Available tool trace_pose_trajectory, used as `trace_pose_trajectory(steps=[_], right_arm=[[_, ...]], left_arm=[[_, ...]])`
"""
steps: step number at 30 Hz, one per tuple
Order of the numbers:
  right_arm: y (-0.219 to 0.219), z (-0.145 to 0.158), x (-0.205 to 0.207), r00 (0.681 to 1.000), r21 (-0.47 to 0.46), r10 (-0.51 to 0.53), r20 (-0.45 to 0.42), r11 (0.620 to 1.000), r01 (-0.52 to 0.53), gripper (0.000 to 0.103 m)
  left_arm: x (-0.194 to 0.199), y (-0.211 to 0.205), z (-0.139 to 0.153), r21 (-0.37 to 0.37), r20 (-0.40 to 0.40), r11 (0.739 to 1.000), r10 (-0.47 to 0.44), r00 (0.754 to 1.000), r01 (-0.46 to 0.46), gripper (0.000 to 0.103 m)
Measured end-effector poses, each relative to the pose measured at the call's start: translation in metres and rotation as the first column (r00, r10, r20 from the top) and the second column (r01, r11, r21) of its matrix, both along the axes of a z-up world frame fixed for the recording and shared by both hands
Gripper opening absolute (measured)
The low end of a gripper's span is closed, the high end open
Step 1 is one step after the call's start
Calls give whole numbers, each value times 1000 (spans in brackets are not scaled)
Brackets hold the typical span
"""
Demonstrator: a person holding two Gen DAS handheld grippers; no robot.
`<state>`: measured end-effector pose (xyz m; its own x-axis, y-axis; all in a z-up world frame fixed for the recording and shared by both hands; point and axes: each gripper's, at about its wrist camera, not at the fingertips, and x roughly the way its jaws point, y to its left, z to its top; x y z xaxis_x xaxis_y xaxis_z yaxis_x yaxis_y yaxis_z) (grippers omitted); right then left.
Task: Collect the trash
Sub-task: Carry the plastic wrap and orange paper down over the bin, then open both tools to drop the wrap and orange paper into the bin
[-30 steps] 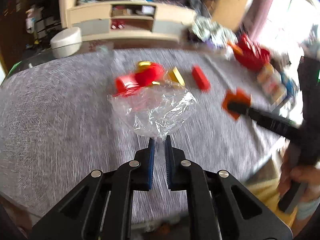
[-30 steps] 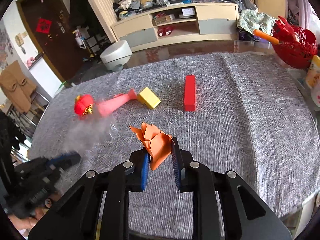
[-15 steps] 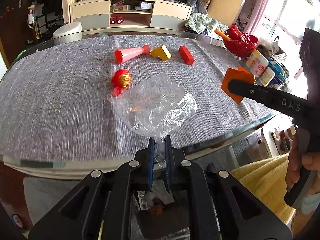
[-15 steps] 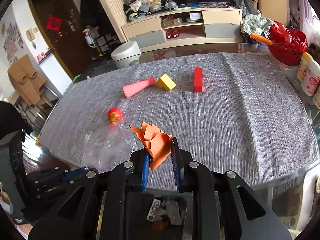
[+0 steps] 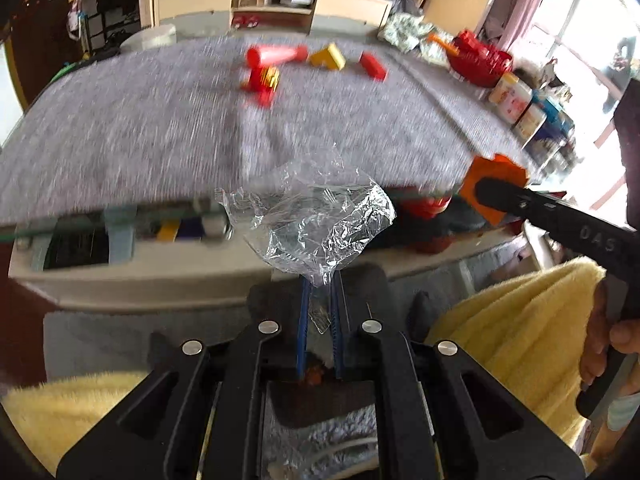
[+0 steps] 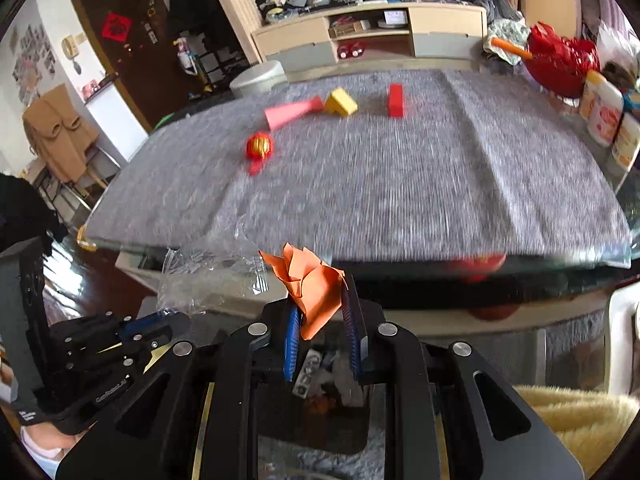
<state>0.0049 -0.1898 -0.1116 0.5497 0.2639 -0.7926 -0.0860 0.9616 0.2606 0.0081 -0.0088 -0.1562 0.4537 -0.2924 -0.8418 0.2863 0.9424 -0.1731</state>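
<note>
My left gripper (image 5: pixel 320 286) is shut on a crumpled clear plastic wrapper (image 5: pixel 316 220), held off the near edge of the table. My right gripper (image 6: pixel 320 304) is shut on a crumpled orange paper (image 6: pixel 314 286); that paper (image 5: pixel 494 184) shows at the right in the left wrist view. Below both grippers sits a dark bin (image 6: pixel 320 420) on the floor with scraps inside. The plastic wrapper (image 6: pixel 208 276) and the left gripper (image 6: pixel 148 324) appear at the lower left of the right wrist view.
The grey-clothed table (image 6: pixel 400 184) carries a pink cone (image 6: pixel 292 112), a yellow block (image 6: pixel 340 102), a red block (image 6: pixel 396 100) and a small red lantern toy (image 6: pixel 259 147). Bottles (image 6: pixel 604 114) and a red basket (image 6: pixel 560 64) stand at its right end. A yellow towel (image 5: pixel 520 320) lies over the person's lap.
Both grippers have drawn back from above the table to beyond its near edge, over the bin on the floor. Each keeps its piece of trash.
</note>
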Motion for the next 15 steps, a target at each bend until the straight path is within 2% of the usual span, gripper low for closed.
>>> trace_pose_trajectory(steps=[8,15], right_arm=[[9,-52,-19,993,0,-3,-119,1000,3,21],[14,-90,-24,980,-4,10,-198,1000,-11,21]], left_arm=[[-21,-4,-52,31,-118,1000,-4,993,7,9],[-27,-9,-83,57,-195,998,-25,980,37,8]])
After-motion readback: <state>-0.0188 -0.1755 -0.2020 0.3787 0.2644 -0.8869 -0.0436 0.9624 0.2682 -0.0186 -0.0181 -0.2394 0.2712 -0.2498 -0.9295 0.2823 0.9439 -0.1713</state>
